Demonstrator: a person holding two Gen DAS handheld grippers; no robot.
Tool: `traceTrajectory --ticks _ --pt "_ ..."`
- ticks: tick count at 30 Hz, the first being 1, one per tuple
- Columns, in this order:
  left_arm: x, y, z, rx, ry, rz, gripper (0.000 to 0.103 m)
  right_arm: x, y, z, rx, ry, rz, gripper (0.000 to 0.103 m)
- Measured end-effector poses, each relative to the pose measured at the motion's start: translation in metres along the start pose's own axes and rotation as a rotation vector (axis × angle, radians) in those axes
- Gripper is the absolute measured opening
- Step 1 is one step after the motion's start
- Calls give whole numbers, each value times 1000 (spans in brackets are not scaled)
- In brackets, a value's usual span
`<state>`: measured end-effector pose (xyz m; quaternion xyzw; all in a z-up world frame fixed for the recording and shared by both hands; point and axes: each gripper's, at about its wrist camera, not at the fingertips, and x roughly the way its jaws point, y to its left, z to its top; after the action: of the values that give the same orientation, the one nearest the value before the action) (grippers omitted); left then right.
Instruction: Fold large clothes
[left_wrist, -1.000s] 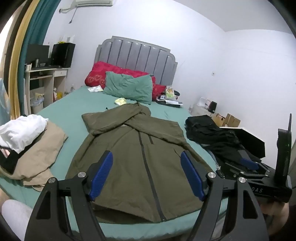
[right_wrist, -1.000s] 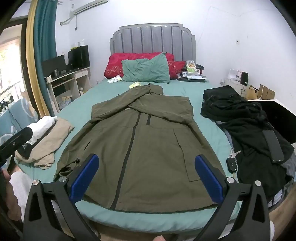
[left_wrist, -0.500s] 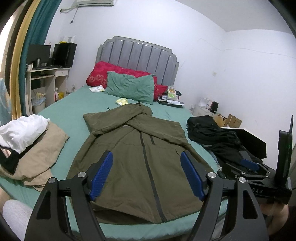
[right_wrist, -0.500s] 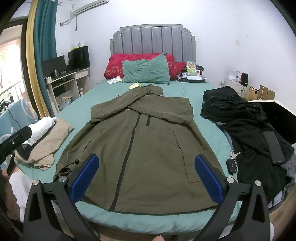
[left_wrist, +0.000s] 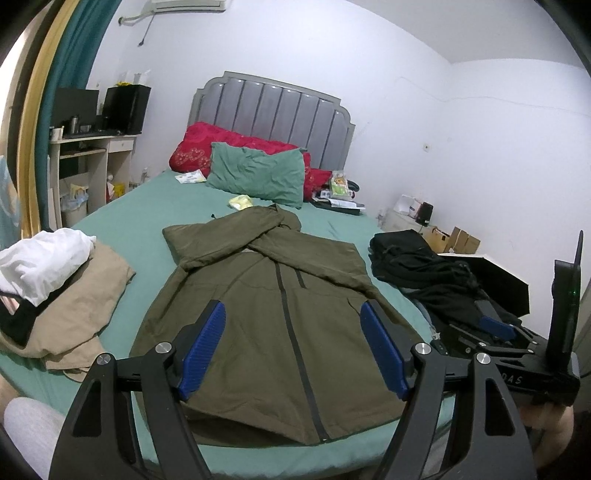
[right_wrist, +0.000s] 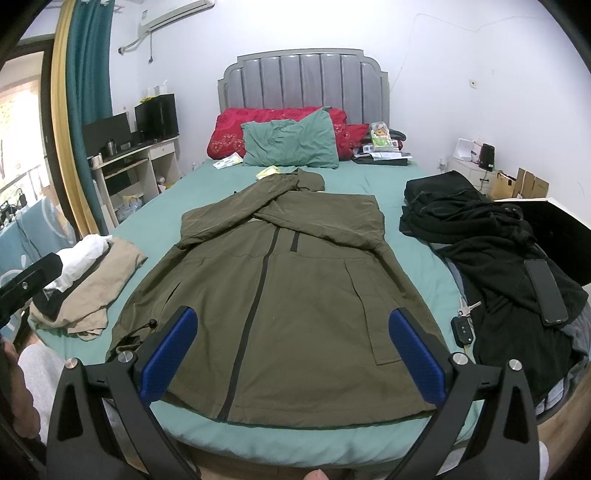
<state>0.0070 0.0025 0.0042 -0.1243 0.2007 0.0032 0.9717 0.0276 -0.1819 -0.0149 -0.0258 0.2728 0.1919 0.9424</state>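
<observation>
An olive green hooded jacket (left_wrist: 266, 314) lies face up on the green bed, zipper closed, both sleeves folded across the chest, hood toward the pillows. It also shows in the right wrist view (right_wrist: 280, 291). My left gripper (left_wrist: 291, 347) is open and empty, held above the jacket's hem at the foot of the bed. My right gripper (right_wrist: 291, 350) is open and empty, also above the hem. The right gripper's body shows at the right of the left wrist view (left_wrist: 517, 354).
A beige and white clothes pile (right_wrist: 85, 280) lies at the left bed edge. Black clothes (right_wrist: 491, 251) with a phone (right_wrist: 546, 291) and keys (right_wrist: 463, 325) lie on the right. Pillows (right_wrist: 288, 142) and small items sit near the headboard. A desk (right_wrist: 129, 166) stands at the left.
Both grippers have stayed open and almost still. The views shift only slightly.
</observation>
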Motion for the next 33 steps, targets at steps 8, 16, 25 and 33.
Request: traceTrajectory --ticks 8,16,25,33 --pt "-1 -5 1 4 -3 -6 79 1 1 1 2 -2 0 102" --pt "-2 -10 4 5 -9 -3 79 1 1 1 2 -2 1 102" --pt "-3 -12 5 3 -11 -2 79 1 1 0 3 -3 2 102" --pt "-4 -12 4 3 -14 -3 79 1 1 1 3 -4 2 102"
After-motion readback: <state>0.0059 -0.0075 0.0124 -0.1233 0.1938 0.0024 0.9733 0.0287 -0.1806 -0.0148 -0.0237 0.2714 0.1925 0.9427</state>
